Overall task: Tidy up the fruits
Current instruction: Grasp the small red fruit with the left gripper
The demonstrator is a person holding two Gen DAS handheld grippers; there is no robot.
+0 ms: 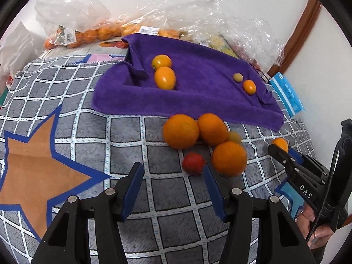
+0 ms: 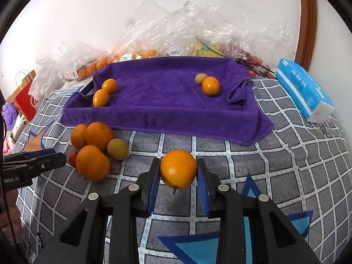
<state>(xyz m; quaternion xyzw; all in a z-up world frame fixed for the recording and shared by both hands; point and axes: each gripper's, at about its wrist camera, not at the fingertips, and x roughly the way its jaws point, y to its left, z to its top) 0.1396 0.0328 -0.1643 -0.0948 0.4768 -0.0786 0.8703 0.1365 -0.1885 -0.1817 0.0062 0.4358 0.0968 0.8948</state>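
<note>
A purple towel [image 2: 167, 101] lines a shallow tray and holds two orange fruits [image 2: 105, 92] at its left, plus a small green fruit [image 2: 200, 78] and an orange one [image 2: 210, 85] at its right. On the checked cloth lie three oranges [image 1: 206, 138], a yellow-green fruit [image 2: 117, 149] and a small red fruit [image 1: 193, 163]. My left gripper [image 1: 172, 171] is open and empty, just short of the red fruit. My right gripper [image 2: 178, 165] is shut on an orange [image 2: 178, 169]; it also shows in the left wrist view [image 1: 280, 148].
Clear plastic bags of fruit [image 2: 136, 55] lie behind the towel against the wall. A blue tissue pack [image 2: 303, 90] lies at the right. A red paper bag [image 2: 25, 101] stands at the far left. The checked cloth [image 1: 88, 132] has star patterns.
</note>
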